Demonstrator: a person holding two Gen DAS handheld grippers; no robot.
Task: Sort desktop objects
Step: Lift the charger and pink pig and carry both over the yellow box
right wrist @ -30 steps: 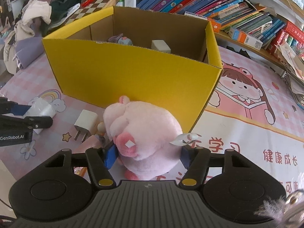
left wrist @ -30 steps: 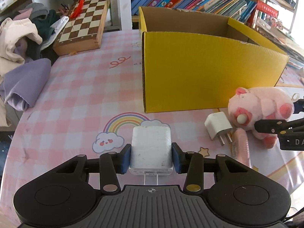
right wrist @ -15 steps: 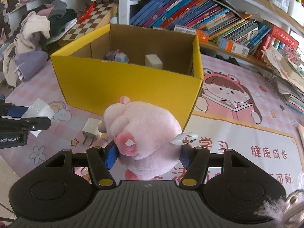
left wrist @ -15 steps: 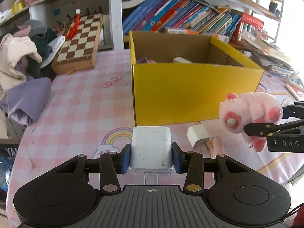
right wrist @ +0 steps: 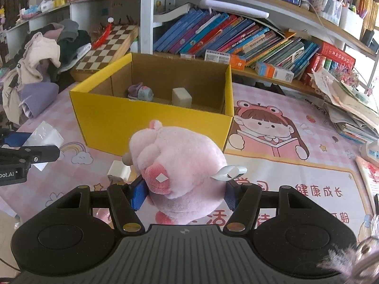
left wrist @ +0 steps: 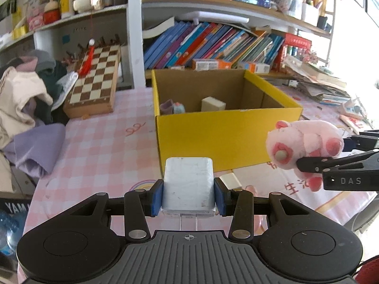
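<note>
My left gripper (left wrist: 188,195) is shut on a white charger block (left wrist: 188,184), held up in the air in front of the yellow cardboard box (left wrist: 227,137). My right gripper (right wrist: 183,194) is shut on a pink plush pig (right wrist: 180,168), also lifted, at the box's near right side. The same pig (left wrist: 305,146) shows at the right of the left wrist view. Inside the box (right wrist: 151,120) lie a small plush toy (right wrist: 139,92) and a cream block (right wrist: 181,97). A small white plug adapter (right wrist: 118,169) lies on the table below the pig.
The pink checked tablecloth (left wrist: 99,146) covers the table. A chessboard box (left wrist: 94,82) and a pile of clothes (left wrist: 28,99) sit at the back left. Leaning books (right wrist: 227,37) fill the shelf behind the box. Stacked papers (right wrist: 350,104) lie at the right.
Both grippers have risen with their loads, so the box interior now shows. The charger block and the pig stay clamped.
</note>
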